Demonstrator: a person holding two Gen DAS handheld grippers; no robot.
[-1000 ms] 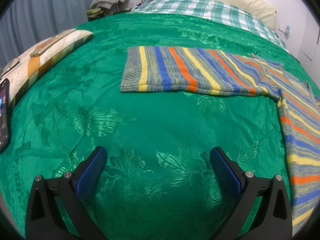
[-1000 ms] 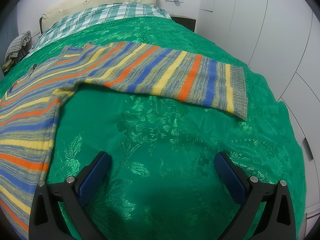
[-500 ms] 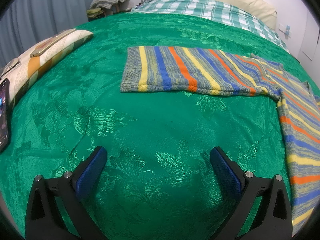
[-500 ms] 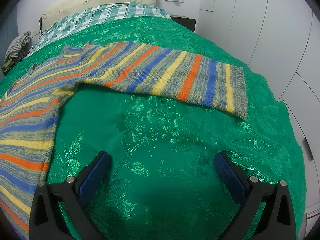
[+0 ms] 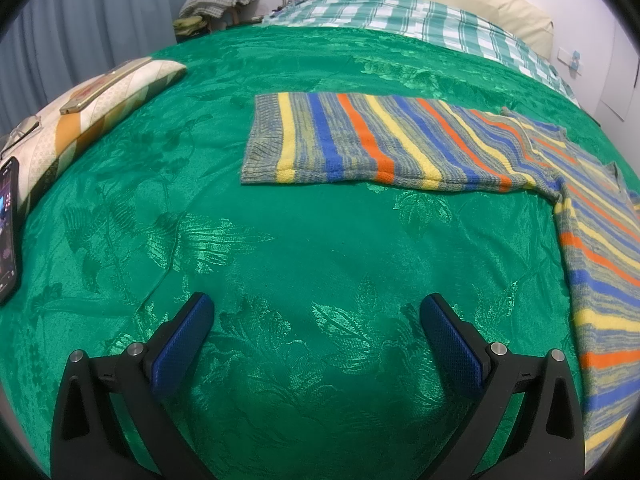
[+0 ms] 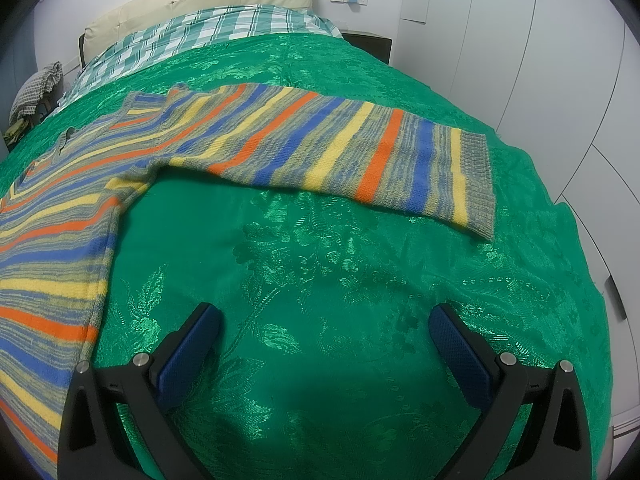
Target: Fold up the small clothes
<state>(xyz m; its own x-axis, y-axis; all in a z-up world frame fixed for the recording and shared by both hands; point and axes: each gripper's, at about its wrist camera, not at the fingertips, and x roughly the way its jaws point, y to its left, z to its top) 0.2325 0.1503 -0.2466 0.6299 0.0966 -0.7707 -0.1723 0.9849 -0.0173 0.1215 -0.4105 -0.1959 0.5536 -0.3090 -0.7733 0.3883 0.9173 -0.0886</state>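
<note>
1. the striped sweater [image 5: 400,140] lies flat on the green bedspread [image 5: 300,240], which serves as the landmark. both sleeves are stretched straight out to the sides and the body runs down toward the near edge of the bedspread.
2. left wrist view: one sleeve reaches toward the side of the bedspread where a patterned cushion [image 5: 100,100] and a phone [image 5: 8,232] lie. its cuff [image 5: 260,136] is flat and well apart from both.
3. right wrist view: the other sleeve [image 6: 340,152] reaches toward the wardrobe side of the bedspread. its cuff [image 6: 476,180] ends near that edge.
4. left gripper [image 5: 316,308]: jaws wide apart and empty, over bare bedspread, near the sleeve but not touching it.
5. right gripper [image 6: 324,316]: jaws wide apart and empty, over bare bedspread between the sleeve and the near edge.
6. progress, as a judgement: the garment is spread and smoothed, with no fold visible in sleeves or body. the folding itself appears not yet begun.
7. left to do, as a judgement: bring each sleeve in across the body, then fold the body up. the cuffs look like the natural first pinch points.
8. the hem and lower body are cut off at the frame edge, so i cannot tell their state.
</note>
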